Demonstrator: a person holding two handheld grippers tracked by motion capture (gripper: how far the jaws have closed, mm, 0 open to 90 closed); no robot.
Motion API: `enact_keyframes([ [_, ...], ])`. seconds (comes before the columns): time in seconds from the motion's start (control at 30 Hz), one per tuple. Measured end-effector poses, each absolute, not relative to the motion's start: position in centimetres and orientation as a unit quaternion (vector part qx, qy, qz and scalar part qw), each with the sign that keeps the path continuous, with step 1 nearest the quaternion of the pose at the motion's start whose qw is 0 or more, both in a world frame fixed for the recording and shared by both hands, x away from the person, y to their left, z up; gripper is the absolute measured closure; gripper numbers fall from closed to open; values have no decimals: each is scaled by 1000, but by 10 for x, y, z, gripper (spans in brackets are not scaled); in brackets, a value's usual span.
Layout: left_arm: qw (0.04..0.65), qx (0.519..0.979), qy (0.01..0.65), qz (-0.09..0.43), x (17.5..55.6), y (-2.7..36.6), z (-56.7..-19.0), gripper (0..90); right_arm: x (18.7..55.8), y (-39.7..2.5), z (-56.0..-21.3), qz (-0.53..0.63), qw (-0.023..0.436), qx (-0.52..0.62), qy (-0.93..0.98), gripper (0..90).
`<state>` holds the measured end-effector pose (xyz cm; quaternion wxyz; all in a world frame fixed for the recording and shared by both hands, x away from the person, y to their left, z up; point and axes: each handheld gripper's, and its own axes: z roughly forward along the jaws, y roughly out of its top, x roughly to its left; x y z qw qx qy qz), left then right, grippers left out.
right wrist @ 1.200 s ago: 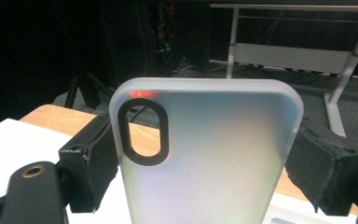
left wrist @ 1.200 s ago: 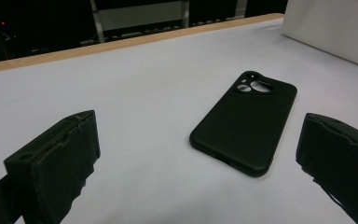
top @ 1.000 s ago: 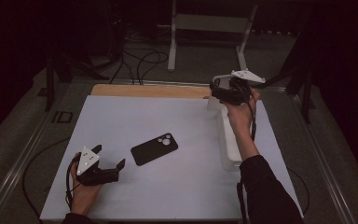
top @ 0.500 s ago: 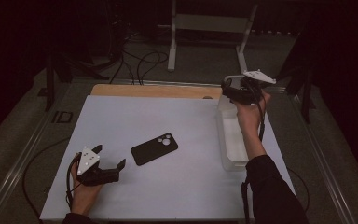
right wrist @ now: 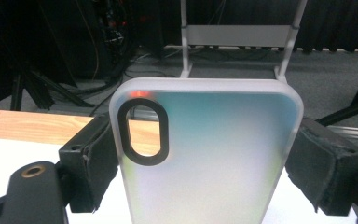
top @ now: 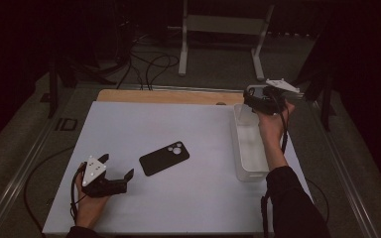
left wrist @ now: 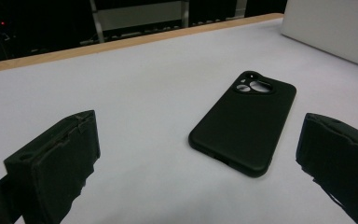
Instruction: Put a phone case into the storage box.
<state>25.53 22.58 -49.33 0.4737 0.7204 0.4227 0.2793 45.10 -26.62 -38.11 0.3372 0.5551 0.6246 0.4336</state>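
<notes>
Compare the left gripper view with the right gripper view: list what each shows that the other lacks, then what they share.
Left gripper view: a matte black phone case lying flat on the white table, camera cutout away from the open left gripper, and a white bin's wall at the far right.

Right gripper view: a frosted translucent phone case with a black-ringed oval cutout, upright between the right gripper's jaws.

Both: the white tabletop and its wooden far edge.

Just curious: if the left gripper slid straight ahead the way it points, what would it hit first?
Probably the black phone case lying flat ahead of the open left gripper, slightly right of centre between its fingers.
</notes>
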Motion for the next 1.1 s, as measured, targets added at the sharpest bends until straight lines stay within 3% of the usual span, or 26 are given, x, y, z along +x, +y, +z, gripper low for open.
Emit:
enact_keyframes([
  [1.1,479,715,424,282,254,228,-492,1,476,-258,-430,379,317,589,640,166],
])
